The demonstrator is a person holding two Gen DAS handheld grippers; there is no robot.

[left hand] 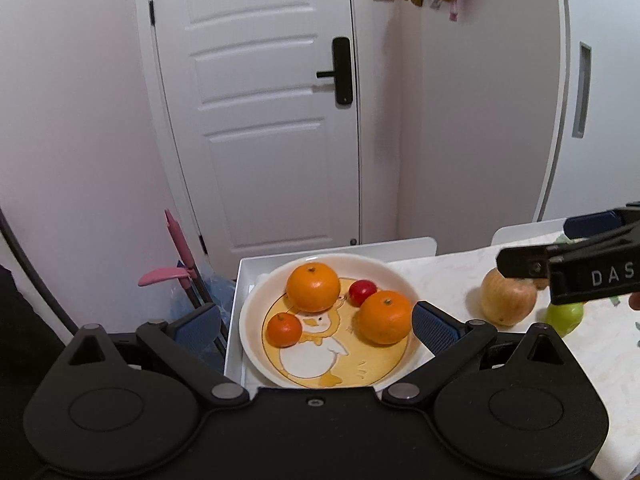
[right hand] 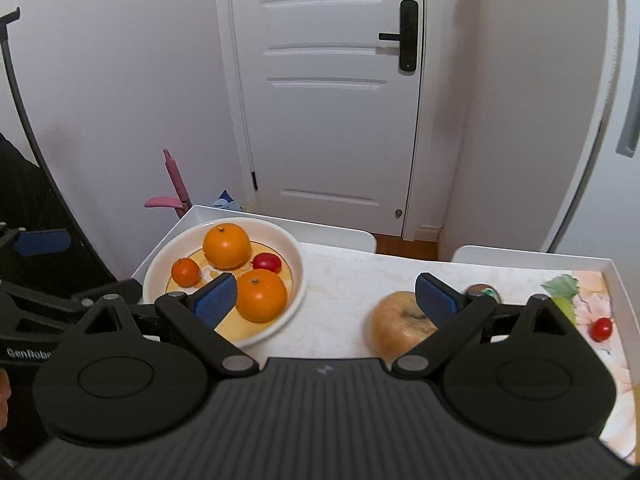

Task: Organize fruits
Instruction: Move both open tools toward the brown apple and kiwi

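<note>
A white plate [left hand: 251, 320] with a yellow duck picture holds two big oranges [left hand: 313, 287] [left hand: 384, 317], a small mandarin [left hand: 284, 330] and a red cherry tomato [left hand: 362, 291]. My left gripper [left hand: 316, 326] is open, its pads either side of the plate's near half. A yellowish apple [right hand: 394, 330] lies on the floral surface right of the plate [right hand: 297, 264]. My right gripper [right hand: 326, 300] is open above the surface, with its right pad over the apple. A green fruit [left hand: 565, 317] and a second cherry tomato [right hand: 601, 329] lie further right.
The fruit lies on a white raised-edge tray [right hand: 618, 284] with a floral liner. A small brown item [right hand: 482, 291] sits behind the apple. Beyond the table are a white door [left hand: 260, 120], a pink-handled tool [left hand: 176, 264] and a cabinet [left hand: 500, 100].
</note>
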